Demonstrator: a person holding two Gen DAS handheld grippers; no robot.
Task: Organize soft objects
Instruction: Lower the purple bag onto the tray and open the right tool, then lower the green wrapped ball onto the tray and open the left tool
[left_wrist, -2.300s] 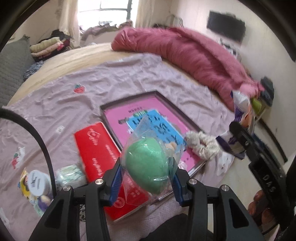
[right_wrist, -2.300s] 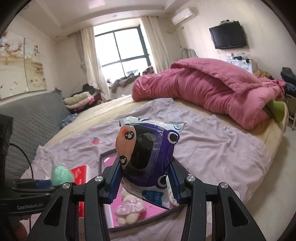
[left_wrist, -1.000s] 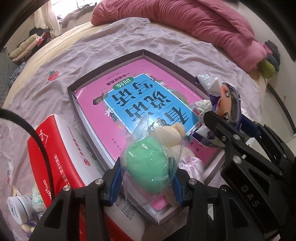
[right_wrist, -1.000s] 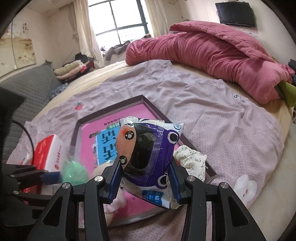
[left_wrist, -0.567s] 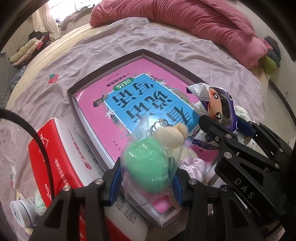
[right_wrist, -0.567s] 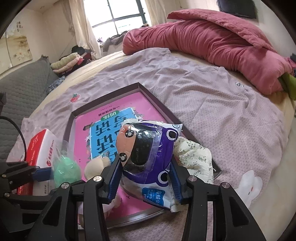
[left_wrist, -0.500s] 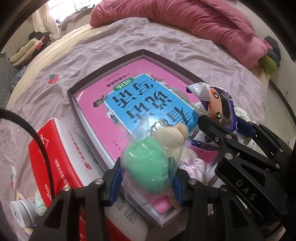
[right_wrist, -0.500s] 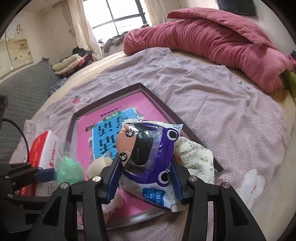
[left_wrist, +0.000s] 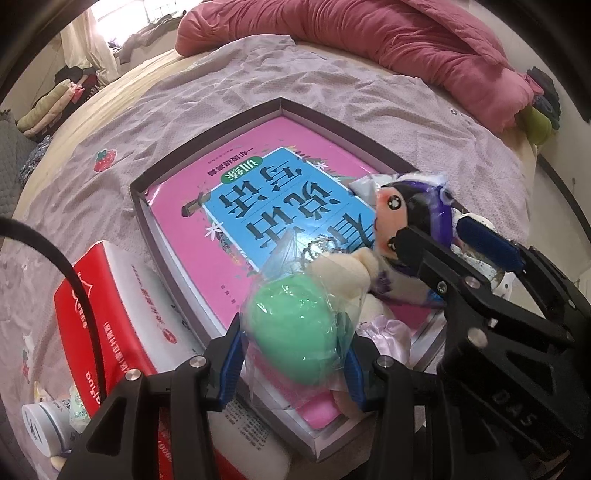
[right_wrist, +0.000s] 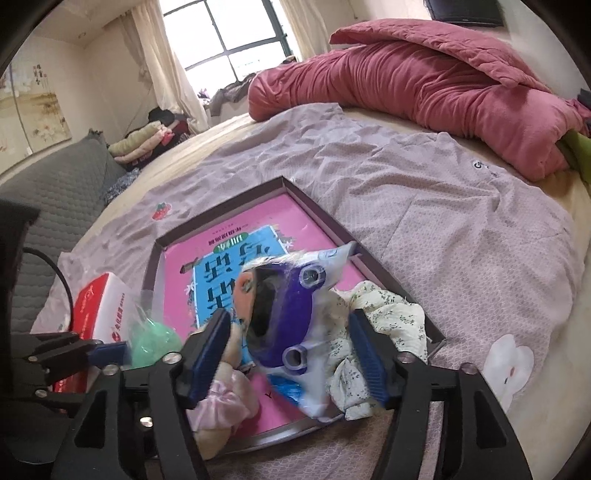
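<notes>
My left gripper (left_wrist: 293, 347) is shut on a green soft ball in a clear bag (left_wrist: 295, 328), held over the near corner of a shallow dark box (left_wrist: 207, 153) with a pink book (left_wrist: 258, 206) inside. My right gripper (right_wrist: 290, 350) is open, jaws spread wide around a purple bagged doll (right_wrist: 284, 314) that rests in the box and touches neither pad. The doll (left_wrist: 410, 225) and the right gripper (left_wrist: 461, 258) also show in the left wrist view. A cream plush doll (left_wrist: 351, 269) and a floral cloth (right_wrist: 373, 314) lie in the box beside it.
A red-and-white tissue pack (left_wrist: 122, 332) lies left of the box on the lilac sheet (right_wrist: 443, 221). A small white jar (left_wrist: 40, 428) sits at the near left. A pink duvet (right_wrist: 424, 81) is piled at the far side of the bed.
My right gripper lowered the purple doll into the box and opened, letting it go. The doll tipped to the left. My left gripper still holds the green ball in about the same place.
</notes>
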